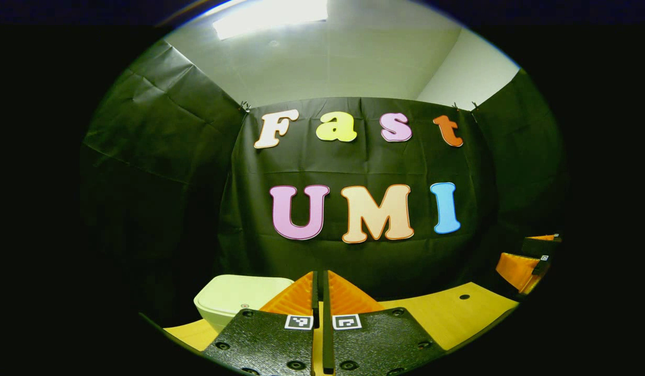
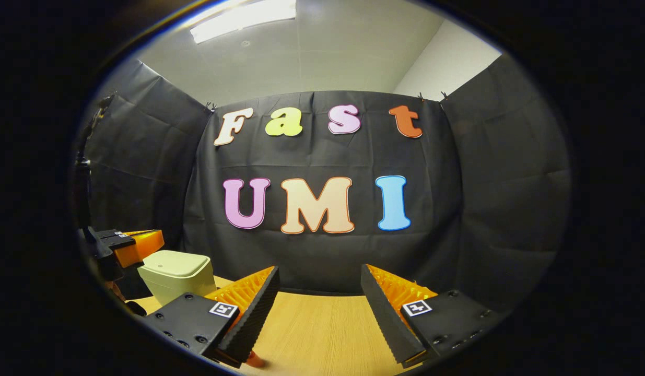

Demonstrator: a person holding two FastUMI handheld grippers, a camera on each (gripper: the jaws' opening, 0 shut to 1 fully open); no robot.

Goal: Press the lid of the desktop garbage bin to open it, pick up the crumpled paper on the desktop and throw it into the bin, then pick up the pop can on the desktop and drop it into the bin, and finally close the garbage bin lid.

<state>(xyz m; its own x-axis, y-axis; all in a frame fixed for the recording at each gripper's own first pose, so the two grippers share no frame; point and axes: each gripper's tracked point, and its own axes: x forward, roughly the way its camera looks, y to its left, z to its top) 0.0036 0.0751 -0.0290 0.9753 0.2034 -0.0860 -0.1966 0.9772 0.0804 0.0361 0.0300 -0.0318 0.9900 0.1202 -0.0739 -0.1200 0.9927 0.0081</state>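
Closest to the lens, my left tool is pinched together on nothing; my right tool gapes wide, empty; the pale green plastic bin sits lid-down on the wooden tabletop, left of centre; pressing off-centre might tip it; the right gripper view alone exposes its side wall.

Left claw fingers pressed together, apparently empty; right claw fingers wide apart.
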